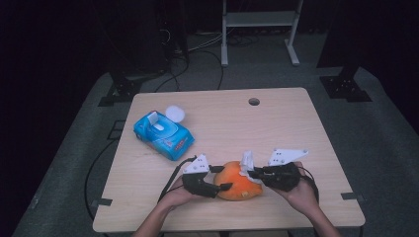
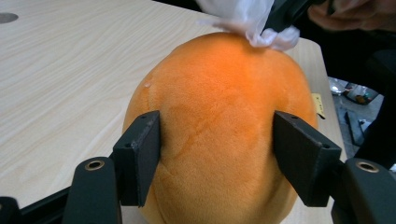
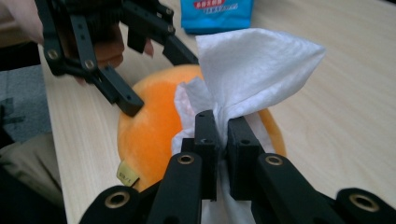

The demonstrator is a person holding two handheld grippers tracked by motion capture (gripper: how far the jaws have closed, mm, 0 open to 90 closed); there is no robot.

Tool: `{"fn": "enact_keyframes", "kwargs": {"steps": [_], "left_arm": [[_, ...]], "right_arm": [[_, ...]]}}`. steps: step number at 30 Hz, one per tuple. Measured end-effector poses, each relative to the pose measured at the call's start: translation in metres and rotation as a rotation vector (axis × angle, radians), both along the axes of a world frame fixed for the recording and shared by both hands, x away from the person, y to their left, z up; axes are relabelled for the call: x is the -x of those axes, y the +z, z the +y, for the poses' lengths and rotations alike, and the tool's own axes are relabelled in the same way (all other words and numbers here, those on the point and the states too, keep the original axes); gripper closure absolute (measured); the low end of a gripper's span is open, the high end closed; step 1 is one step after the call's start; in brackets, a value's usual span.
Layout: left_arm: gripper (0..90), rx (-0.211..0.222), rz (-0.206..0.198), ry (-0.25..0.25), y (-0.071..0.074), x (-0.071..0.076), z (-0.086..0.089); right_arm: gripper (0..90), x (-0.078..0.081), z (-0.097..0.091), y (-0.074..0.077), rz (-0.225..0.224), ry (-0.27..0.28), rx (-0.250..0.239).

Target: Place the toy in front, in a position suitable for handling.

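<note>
with the left gripper clamped on the orange plush toy to steady it, the right gripper, pinching the white wipe, should rub with light strokes.

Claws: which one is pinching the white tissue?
The right claw, shut on the white tissue. The left claw squeezes the orange plush instead.

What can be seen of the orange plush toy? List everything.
The orange plush toy is a rounded, egg-like shape with short, soft pile. It lies on the wooden table near the front edge. A small yellowish tag sticks out low on one side. The left gripper clamps its flanks. The right gripper presses a white wipe onto its top. A tiny pale speck marks the fabric.
</note>
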State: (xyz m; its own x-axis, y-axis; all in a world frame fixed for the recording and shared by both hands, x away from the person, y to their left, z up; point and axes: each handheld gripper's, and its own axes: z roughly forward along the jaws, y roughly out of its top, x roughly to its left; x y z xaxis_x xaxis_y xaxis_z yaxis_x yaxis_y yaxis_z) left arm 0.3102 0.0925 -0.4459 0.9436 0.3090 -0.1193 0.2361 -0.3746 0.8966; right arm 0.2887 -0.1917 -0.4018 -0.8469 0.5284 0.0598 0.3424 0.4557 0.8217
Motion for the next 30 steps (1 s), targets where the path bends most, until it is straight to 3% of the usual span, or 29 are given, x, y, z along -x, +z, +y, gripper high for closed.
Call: {"fn": "enact_keyframes", "kwargs": {"steps": [3,6,8,9,11,14,16,19,23,25,28,30], "left_arm": [[24.9,0.014,0.007,-0.029,0.006,0.001,-0.001],[16.8,-0.018,0.01,-0.005,0.005,0.001,-0.005],[13.3,-0.025,0.043,0.003,0.0,-0.001,-0.007],[13.4,-0.029,0.048,0.006,-0.002,-0.002,-0.007],[19.8,-0.041,0.036,-0.006,-0.002,0.0,-0.008],[28.7,-0.056,-0.013,-0.031,0.001,0.005,-0.011],[30.8,-0.068,-0.03,-0.033,0.002,0.007,-0.013],[32.6,-0.06,-0.025,-0.033,0.001,0.006,-0.009],[31.4,-0.058,-0.016,-0.037,0.002,0.005,-0.009],[25.3,-0.041,0.005,-0.027,0.002,0.004,-0.01],[3.5,-0.029,0.049,0.043,0.0,-0.001,-0.014],[2.5,-0.028,0.069,0.033,-0.004,-0.002,-0.015]], "right_arm": [[83.7,0.002,-0.002,-0.006,0.018,0.03,0.031],[83.7,0.004,-0.006,-0.007,0.031,0.035,0.038],[83.6,0.004,-0.006,-0.007,0.034,0.045,0.046],[83.6,0.004,-0.005,-0.006,0.031,0.045,0.048],[83.7,0.008,-0.001,0.001,-0.017,0.042,0.052],[83.7,0.012,0.01,0.009,-0.046,0.074,0.013],[83.6,0.013,0.019,0.01,-0.066,0.085,0.036],[83.8,0.011,0.016,0.007,-0.055,0.077,0.038],[83.8,0.006,-0.003,0.001,-0.032,0.013,0.044],[83.8,0.005,-0.009,-0.002,-0.007,0.002,0.038],[83.8,0.006,-0.006,-0.004,-0.01,0.016,0.062],[83.7,0.006,-0.003,-0.004,-0.013,0.021,0.068]]}}
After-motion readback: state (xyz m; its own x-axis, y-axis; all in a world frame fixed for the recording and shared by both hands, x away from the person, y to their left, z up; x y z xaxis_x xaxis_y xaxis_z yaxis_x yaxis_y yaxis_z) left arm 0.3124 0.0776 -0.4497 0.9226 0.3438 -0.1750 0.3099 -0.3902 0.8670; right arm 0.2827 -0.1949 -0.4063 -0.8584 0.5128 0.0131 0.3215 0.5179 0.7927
